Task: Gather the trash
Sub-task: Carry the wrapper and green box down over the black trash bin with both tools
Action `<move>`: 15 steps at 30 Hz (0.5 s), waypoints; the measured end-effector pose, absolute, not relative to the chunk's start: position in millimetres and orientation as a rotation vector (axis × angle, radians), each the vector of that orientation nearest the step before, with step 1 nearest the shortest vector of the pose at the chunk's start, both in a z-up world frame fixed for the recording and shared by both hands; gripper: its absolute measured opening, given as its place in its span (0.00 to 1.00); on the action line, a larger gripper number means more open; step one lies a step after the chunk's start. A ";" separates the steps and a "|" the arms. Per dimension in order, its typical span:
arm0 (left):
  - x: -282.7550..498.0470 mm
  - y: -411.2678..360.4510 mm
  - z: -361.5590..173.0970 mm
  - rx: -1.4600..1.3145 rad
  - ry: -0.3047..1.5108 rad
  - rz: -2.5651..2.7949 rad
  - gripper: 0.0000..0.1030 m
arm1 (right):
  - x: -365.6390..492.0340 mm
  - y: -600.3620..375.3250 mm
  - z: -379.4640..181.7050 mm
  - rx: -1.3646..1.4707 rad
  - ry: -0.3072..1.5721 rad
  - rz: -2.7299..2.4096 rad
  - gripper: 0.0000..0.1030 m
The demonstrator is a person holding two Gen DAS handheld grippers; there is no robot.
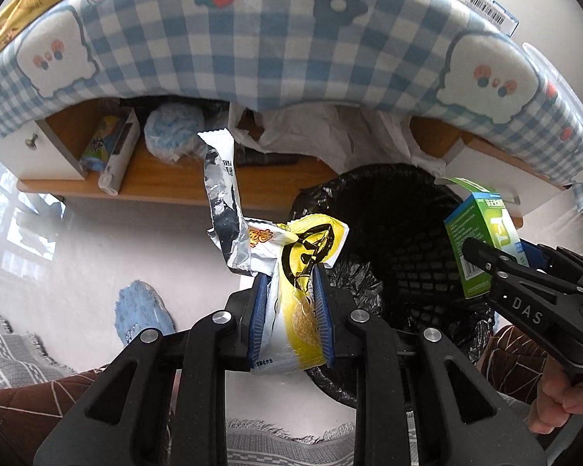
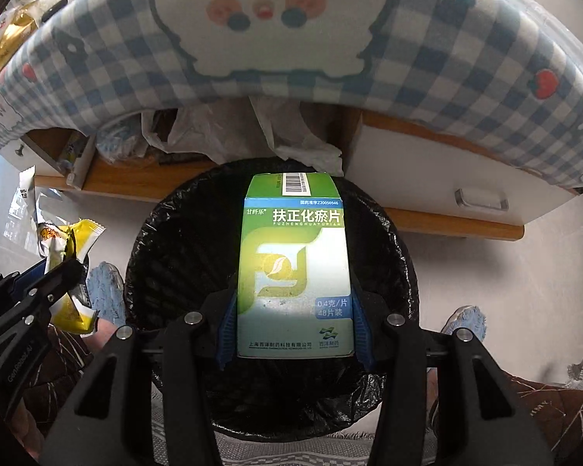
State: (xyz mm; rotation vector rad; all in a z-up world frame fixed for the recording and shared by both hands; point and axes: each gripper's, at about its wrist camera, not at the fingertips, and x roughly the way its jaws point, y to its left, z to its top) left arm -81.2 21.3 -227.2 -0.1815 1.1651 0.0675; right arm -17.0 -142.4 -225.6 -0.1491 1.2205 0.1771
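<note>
Drop-off step: right gripper (image 2: 295, 326) clamped green-and-white cardboard medicine box (image 2: 293, 268) at frame centre over black-lined mesh bin (image 2: 155, 256), left gripper (image 1: 289, 310) clamped crumpled yellow-and-silver snack wrapper (image 1: 291, 264) w/ bin to its right; next, probably, open jaws.

You've got a blue-and-white checked tablecloth (image 1: 252, 50) with strawberries and little ghost shapes draped over the table edge, and a gold foil bag (image 1: 31, 4) sitting up on top at the far left. Underneath, the wooden shelf (image 1: 167, 184) holds a small carton (image 1: 97, 147), a blue bundle in clear plastic (image 1: 173, 130) and a crumpled white plastic bag (image 1: 303, 132), with a white drawer (image 2: 447, 190) off to the right. Down on the pale floor there's a fluffy blue slipper (image 1: 142, 310).
</note>
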 end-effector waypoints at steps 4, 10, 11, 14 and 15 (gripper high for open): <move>-81.5 17.3 -226.0 -0.176 1.157 0.056 0.22 | -18.3 -139.4 -226.3 -0.156 1.206 0.193 0.45; -77.3 8.0 -213.7 -0.175 1.136 0.035 0.22 | -18.5 -144.8 -212.3 -0.137 1.173 0.191 0.64; -76.8 4.8 -210.6 -0.171 1.129 0.026 0.22 | -18.5 -147.7 -208.4 -0.133 1.164 0.186 0.69; -73.7 -5.3 -203.6 -0.164 1.125 0.006 0.23 | -19.0 -160.3 -194.5 -0.120 1.132 0.172 0.81; -72.8 -8.6 -201.5 -0.164 1.122 -0.003 0.23 | -18.9 -165.0 -190.2 -0.117 1.124 0.165 0.83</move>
